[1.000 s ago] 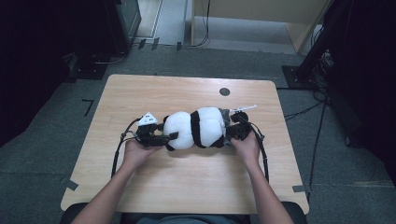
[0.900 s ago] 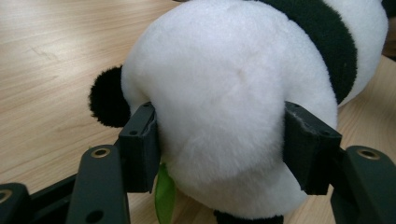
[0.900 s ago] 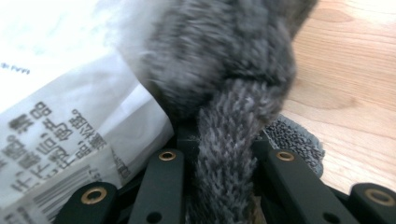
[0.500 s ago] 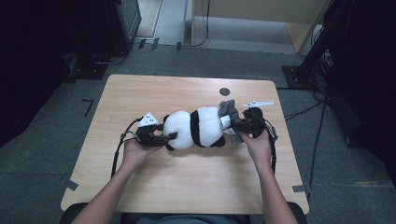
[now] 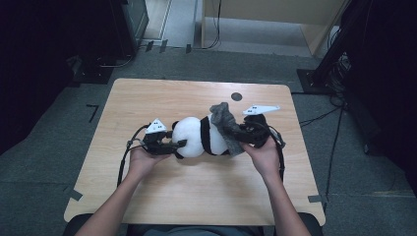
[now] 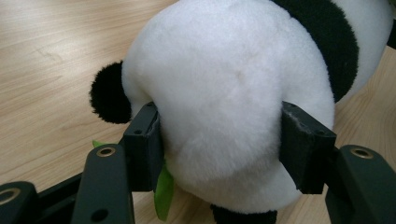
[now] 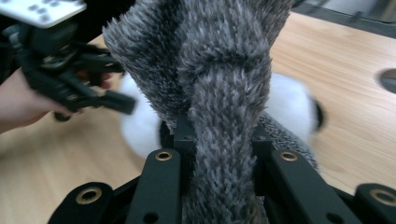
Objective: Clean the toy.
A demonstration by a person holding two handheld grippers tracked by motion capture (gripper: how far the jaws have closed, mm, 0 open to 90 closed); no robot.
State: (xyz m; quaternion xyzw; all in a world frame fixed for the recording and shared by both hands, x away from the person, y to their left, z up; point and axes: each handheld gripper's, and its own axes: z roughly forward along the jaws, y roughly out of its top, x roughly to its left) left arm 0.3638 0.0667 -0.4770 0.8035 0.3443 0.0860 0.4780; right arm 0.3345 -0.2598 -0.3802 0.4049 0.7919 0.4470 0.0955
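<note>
- The wooden bench [image 5: 162, 103] carries a plush panda [image 5: 201, 136], lying on its side near the middle.
- A grey fuzzy cloth [image 5: 227, 125] drapes over the panda's right end, one end lifted.
- The left gripper [image 6: 219, 140] clamps the panda's white head, jaws pressed into the fur on both sides.
- The right gripper [image 7: 222, 140] pinches the grey cloth, jaws closed on a bunched fold.
- A green tag [image 6: 163, 189] shows under the panda.
</note>
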